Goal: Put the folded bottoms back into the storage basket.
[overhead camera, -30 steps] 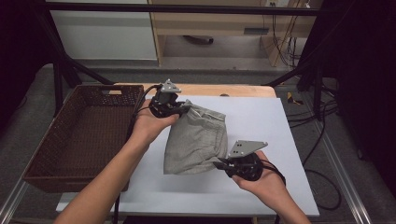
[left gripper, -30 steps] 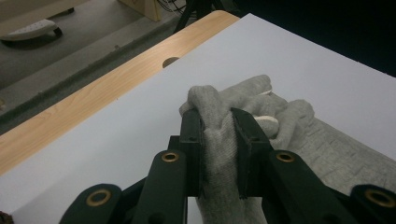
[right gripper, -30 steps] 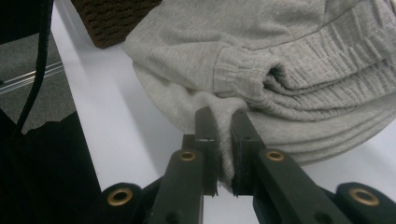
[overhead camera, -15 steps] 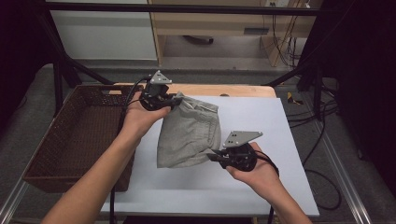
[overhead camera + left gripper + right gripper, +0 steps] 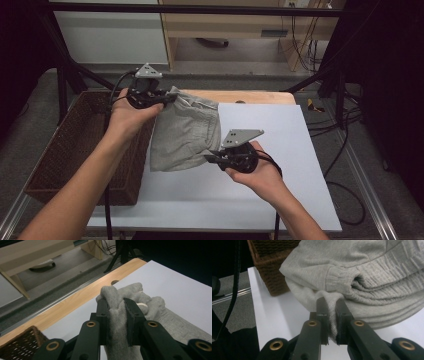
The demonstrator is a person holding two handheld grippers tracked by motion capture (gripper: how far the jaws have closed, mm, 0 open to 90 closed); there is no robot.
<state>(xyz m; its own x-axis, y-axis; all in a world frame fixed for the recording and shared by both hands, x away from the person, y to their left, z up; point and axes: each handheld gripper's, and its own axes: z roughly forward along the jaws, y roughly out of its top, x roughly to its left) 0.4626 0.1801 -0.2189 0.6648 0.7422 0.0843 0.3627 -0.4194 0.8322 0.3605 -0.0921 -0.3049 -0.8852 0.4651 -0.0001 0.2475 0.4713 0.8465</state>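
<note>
Folded grey garment (image 5: 184,134) lifted off the table (image 5: 305,165) beside the wicker basket (image 5: 75,150), pinched by left gripper (image 5: 167,97) and right gripper (image 5: 212,159); could unfold or snag the rim if either thin pinch slips

In the high view, my left hand (image 5: 127,117) covers the near right rim of the wicker basket (image 5: 75,145), and both my forearms run off the bottom edge. In my right gripper view, the folded grey garment (image 5: 372,272) is cut off at the top and right edges.
</note>
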